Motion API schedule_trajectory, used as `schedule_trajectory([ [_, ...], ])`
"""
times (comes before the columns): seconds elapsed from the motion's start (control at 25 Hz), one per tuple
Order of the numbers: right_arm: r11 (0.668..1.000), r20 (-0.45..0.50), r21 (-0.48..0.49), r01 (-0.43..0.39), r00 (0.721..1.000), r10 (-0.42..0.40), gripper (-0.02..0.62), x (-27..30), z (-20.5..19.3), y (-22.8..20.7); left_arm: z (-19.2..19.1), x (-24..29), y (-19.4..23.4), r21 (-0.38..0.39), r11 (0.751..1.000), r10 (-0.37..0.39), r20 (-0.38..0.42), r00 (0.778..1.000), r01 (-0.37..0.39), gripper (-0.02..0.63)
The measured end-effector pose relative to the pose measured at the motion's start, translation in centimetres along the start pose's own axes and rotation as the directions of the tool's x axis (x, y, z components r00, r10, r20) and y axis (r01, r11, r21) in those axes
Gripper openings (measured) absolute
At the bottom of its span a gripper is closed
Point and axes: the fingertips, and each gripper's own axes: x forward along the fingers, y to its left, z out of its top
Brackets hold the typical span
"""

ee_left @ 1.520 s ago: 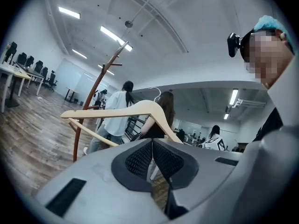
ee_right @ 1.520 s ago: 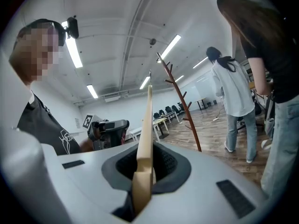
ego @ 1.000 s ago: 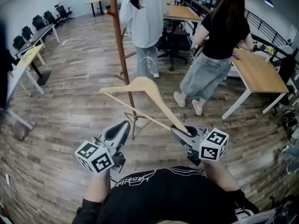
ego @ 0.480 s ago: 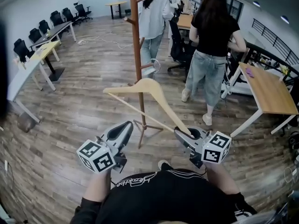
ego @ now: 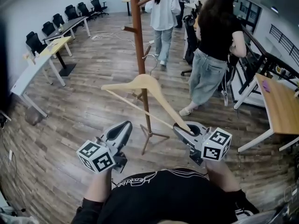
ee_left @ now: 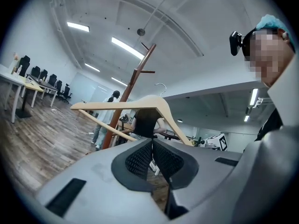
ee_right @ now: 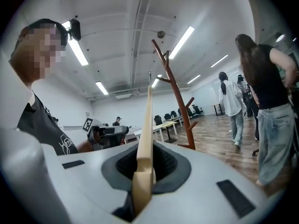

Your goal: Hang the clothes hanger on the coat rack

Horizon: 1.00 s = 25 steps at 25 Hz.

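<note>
Wood-plank floor (ego: 79,101) spreads below; the brown wooden coat rack (ego: 138,41) stands upright ahead; the pale wooden clothes hanger (ego: 150,85) is in the air in front of its pole, on no peg; the right gripper (ego: 185,128) clamps one end of the hanger's arm; the left gripper (ego: 122,128) is alongside, jaws together on nothing.

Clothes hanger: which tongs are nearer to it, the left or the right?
Right. The right tongs grip the clothes hanger by one end. The left tongs, shut and empty, are apart from it, beside its bar.
</note>
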Motion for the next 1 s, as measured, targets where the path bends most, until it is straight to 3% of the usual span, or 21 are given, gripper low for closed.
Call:
schedule_trajectory([
  [0.48, 0.988, 0.004, -0.074, -0.135, 0.991, 0.136, 0.055, 2.3, 5.0, -9.9, 2.0, 8.7, 2.5, 0.050, 0.993, 0.104, 0.036, 0.994, -0.106, 0.009],
  [1.0, 0.963, 0.000, -0.157, -0.218, 0.975, 0.221, 0.055, 5.0, 9.1, -11.3, 3.8, 8.7, 2.9, 0.043, 0.980, 0.191, 0.110, 0.975, -0.196, 0.009],
])
